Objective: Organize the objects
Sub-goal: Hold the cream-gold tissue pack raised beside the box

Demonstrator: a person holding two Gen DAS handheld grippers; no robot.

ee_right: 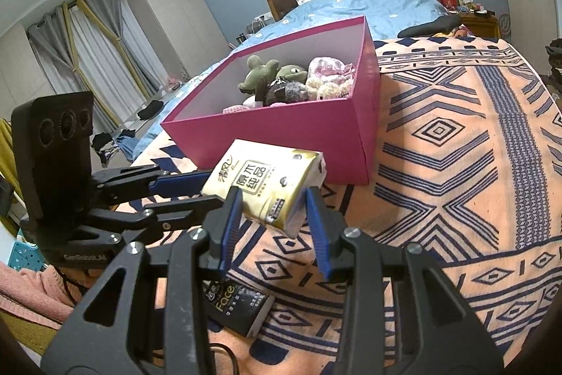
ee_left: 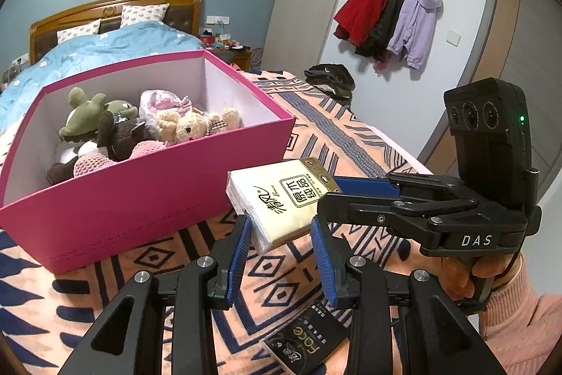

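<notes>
Black tissue pack (ee_right: pixel 239 306) lies on the bed blanket (ee_right: pixel 456 143), low in frame beneath your claws. Both the left claw (ee_left: pixel 281 246) and right claw (ee_right: pixel 272 217) grip the yellow tissue pack (ee_left: pixel 282 195), lifted mid-frame before the pink box (ee_left: pixel 147 199). Its long axis points toward that box. You look mid-handover: free one claw, then carry it in.

both tongs, left (ee_left: pixel 281 227) and right (ee_right: pixel 274 202), clamped, meeting at right angles.

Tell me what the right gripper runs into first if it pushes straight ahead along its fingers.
The yellow tissue pack, already between the right gripper fingers. Behind it, probably the pink box wall; depth is unclear.
</notes>
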